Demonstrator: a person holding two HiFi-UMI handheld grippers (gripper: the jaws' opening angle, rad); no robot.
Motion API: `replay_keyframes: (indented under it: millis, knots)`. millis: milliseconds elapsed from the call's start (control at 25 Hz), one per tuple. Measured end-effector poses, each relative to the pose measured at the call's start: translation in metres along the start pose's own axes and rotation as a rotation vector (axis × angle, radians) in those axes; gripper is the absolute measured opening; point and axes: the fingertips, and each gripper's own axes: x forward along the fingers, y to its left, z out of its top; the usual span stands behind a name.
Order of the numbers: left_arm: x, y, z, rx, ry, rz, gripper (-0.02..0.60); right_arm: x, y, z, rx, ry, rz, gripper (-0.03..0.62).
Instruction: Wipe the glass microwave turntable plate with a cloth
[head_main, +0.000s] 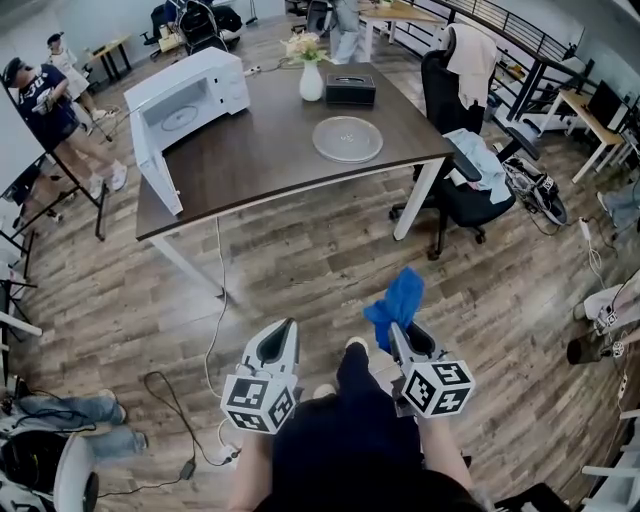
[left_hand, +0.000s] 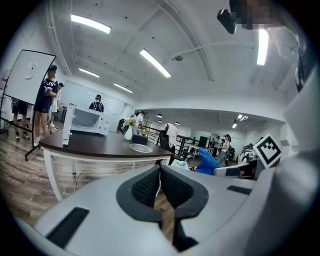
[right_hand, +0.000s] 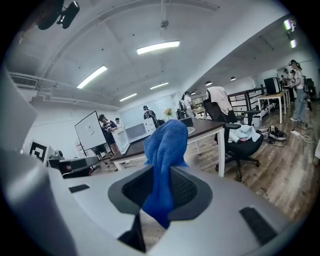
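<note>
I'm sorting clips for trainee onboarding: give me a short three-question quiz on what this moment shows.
1. What is clamped in the right gripper? A) a yellow sponge B) a blue terry cloth C) nothing
2. True or false: the cloth touches the round clear glass turntable plate.
3. Fill in: the left gripper has its jaws ____, with nothing between them.
Key: 1 B. 2 false: the plate lies on the dark brown wooden table, and the cloth is held well short of it, over the floor. 3 shut.
</note>
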Motion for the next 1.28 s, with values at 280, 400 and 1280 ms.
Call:
replay_keyframes:
  millis: [280,400,1280]
  knots:
    - [0.029,0.027,0.013,-0.011,0.004,0.038,0.006,0.043,-0.006,0.019,-0.006,0.019,0.023,0.077]
    - [0.056,0.041,0.027,0.001,0.004,0.047,0.006,0.072,-0.015,0.037,-0.004,0.022,0.026,0.077]
    - [0.286,0.124,0.114,0.005,-0.022,0.12,0.006,0.288,-0.113,0.189,-0.052,0.006,0.084,0.077]
